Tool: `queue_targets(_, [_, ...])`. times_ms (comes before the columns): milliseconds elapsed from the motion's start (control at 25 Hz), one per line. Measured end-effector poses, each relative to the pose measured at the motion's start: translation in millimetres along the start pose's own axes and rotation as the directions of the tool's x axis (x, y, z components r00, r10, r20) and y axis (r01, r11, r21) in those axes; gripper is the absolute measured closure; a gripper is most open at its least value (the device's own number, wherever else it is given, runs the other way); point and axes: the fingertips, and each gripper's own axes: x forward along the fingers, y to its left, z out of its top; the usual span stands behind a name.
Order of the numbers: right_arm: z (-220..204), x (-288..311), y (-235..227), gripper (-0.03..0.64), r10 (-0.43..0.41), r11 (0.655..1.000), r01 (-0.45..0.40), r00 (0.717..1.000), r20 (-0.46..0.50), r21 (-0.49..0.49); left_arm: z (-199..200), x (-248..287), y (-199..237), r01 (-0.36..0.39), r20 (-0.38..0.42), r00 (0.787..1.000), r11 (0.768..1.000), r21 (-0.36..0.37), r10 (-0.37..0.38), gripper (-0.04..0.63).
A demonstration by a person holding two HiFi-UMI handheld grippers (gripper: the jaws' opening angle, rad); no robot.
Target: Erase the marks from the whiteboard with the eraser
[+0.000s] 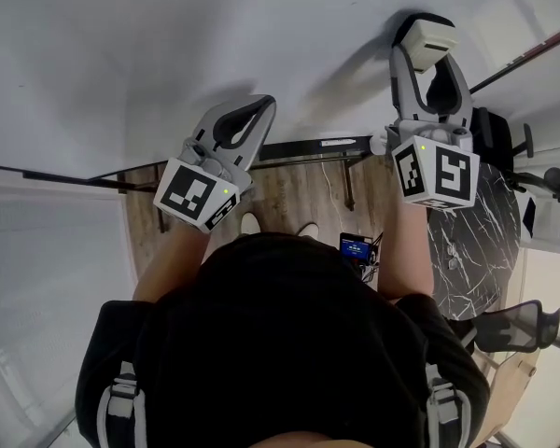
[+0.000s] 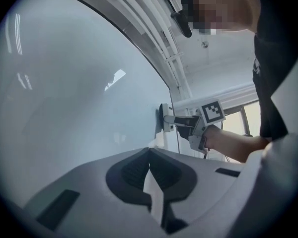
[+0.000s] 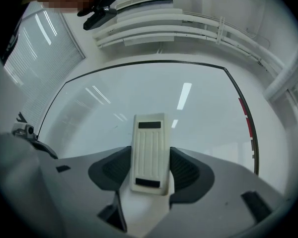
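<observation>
The whiteboard (image 3: 139, 103) fills the wall ahead and looks almost bare, with a tiny speck (image 3: 115, 127) and a red streak (image 3: 247, 119) by its right frame. My right gripper (image 3: 150, 151) is shut on a cream ribbed eraser (image 3: 149, 155), whose face is pressed to the board (image 1: 215, 35). In the head view the eraser (image 1: 427, 40) sits at the top right in the right gripper (image 1: 427, 28). My left gripper (image 1: 263, 106) is shut on nothing, its tips close to the board. The left gripper view shows its jaws (image 2: 149, 150) closed and the eraser (image 2: 164, 117) against the board (image 2: 79, 98).
A black tray rail (image 1: 308, 147) runs along the board's lower edge. Below are a wooden floor (image 1: 289, 194), a dark marbled table (image 1: 471, 241) and a chair (image 1: 513, 329) at the right. Window blinds (image 3: 44, 48) stand left of the board. The person's torso (image 1: 289, 343) fills the lower head view.
</observation>
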Motion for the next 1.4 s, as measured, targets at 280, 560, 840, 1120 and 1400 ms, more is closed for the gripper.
queue_targets(280, [16,5,50,0.376,0.107,0.994,-0.105,0.993,0.047,-0.037,4,-12,25,-0.075,0.021,0.997,0.997,0.001,0.075,0.591])
queue_targets(560, [32,18,100,0.376,0.192,0.978,-0.185,0.979,0.073,-0.096,12,-27,31,-0.104,0.033,0.994,0.995,0.003,0.104,0.591])
queue_targets(840, [34,31,109,0.376,0.183,0.979,-0.173,0.979,0.095,-0.106,11,-40,33,-0.108,0.03,0.994,0.994,0.002,0.107,0.591])
queue_targets(1120, [33,33,104,0.374,0.17,0.981,-0.16,0.982,0.088,-0.111,10,-30,33,-0.088,0.034,0.996,0.996,-0.006,0.088,0.591])
queue_targets(1400, [35,31,84,0.376,0.14,0.986,-0.132,0.986,0.087,-0.097,14,-15,23,-0.055,0.039,0.998,0.998,-0.005,0.055,0.591])
